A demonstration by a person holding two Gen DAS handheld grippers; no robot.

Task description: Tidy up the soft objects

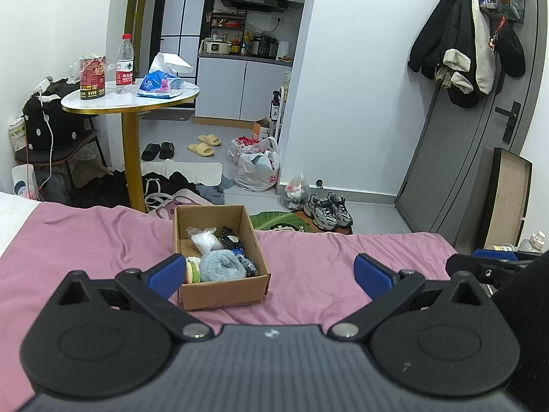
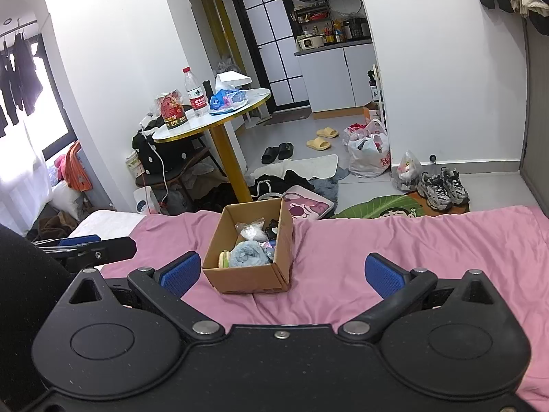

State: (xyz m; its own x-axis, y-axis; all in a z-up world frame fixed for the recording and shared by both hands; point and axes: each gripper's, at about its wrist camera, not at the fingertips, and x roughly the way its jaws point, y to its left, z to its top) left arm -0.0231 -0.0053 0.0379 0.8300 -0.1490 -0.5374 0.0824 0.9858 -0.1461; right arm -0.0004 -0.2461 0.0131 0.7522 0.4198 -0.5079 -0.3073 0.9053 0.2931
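Note:
An open cardboard box (image 1: 224,293) (image 2: 247,279) sits on the pink bedsheet (image 1: 85,237) (image 2: 429,240). Inside lie a fluffy light-blue roll (image 1: 221,266) (image 2: 248,255), a burger-shaped plush (image 1: 193,271) (image 2: 224,259), a clear bag of white bits (image 1: 205,240) (image 2: 252,230) and dark soft items (image 1: 231,240). My left gripper (image 1: 271,273) is open above the sheet, its left pad beside the box's near left corner, nothing between its fingers. My right gripper (image 2: 283,273) is open too, just behind the box's near wall. The right gripper's arm shows at the edge of the left wrist view (image 1: 487,266).
Beyond the bed's foot stand a round gold-legged table (image 1: 130,101) (image 2: 212,123) with a bottle and a can, clothes and bags on the floor, sneakers (image 1: 327,211) (image 2: 442,187), and a grey door (image 1: 480,120) hung with coats. A white pillow edge (image 1: 10,213) lies left.

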